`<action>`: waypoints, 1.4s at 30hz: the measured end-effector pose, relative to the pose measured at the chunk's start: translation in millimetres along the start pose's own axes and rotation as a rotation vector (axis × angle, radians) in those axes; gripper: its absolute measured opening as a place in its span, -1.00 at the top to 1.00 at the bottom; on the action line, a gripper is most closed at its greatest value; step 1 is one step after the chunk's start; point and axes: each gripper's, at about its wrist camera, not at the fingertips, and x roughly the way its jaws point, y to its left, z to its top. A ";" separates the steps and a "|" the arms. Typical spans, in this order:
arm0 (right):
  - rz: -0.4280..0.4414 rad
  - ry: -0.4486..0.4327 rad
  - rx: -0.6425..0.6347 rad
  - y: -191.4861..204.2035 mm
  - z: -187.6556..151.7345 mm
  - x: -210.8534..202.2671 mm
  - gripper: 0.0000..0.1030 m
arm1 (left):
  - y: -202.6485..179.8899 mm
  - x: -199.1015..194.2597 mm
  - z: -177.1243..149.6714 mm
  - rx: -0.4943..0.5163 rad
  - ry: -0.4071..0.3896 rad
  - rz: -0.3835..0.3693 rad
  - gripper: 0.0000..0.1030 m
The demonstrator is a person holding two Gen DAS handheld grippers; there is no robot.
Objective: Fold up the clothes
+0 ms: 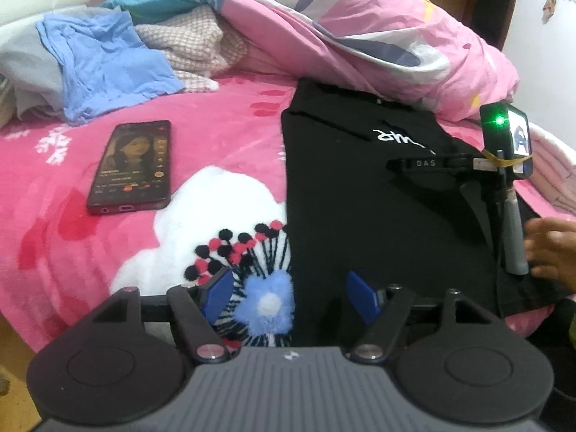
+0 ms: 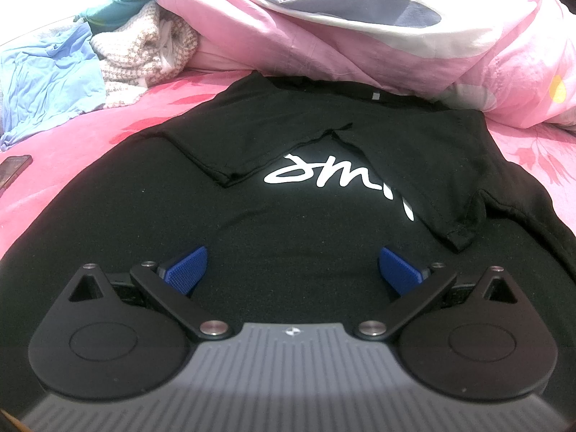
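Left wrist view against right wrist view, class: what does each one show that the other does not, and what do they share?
Only the left wrist view shows the phone's lit screen, the white fluffy flower patch on the pink blanket, the right tool from outside and a hand.

Only the right wrist view shows both folded-in sleeves, the left sleeve and the right sleeve.

Both show the black T-shirt, the blue garment, the pink duvet and an open tool in front.
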 end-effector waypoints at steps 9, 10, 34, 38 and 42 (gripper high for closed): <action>-0.002 -0.006 0.001 0.8 -0.8 0.1 -0.98 | -13.8 -4.5 -8.1 -0.057 0.021 0.060 -0.53; -0.002 -0.005 0.001 0.8 -0.8 0.0 -0.98 | -15.1 -6.2 -9.8 -0.059 0.025 0.065 -0.54; 0.051 -0.067 0.034 -21.7 -55.1 -131.4 -0.98 | -22.5 -17.1 -31.0 -0.113 0.032 -0.040 -0.91; 0.082 -0.073 0.196 -31.6 -80.8 -176.8 -0.98 | -19.8 -12.8 -31.6 -0.109 0.004 -0.023 -0.90; 0.084 -0.044 0.293 -23.1 -100.8 -195.7 -0.98 | -19.4 -10.5 -31.0 -0.077 -0.023 -0.017 -0.89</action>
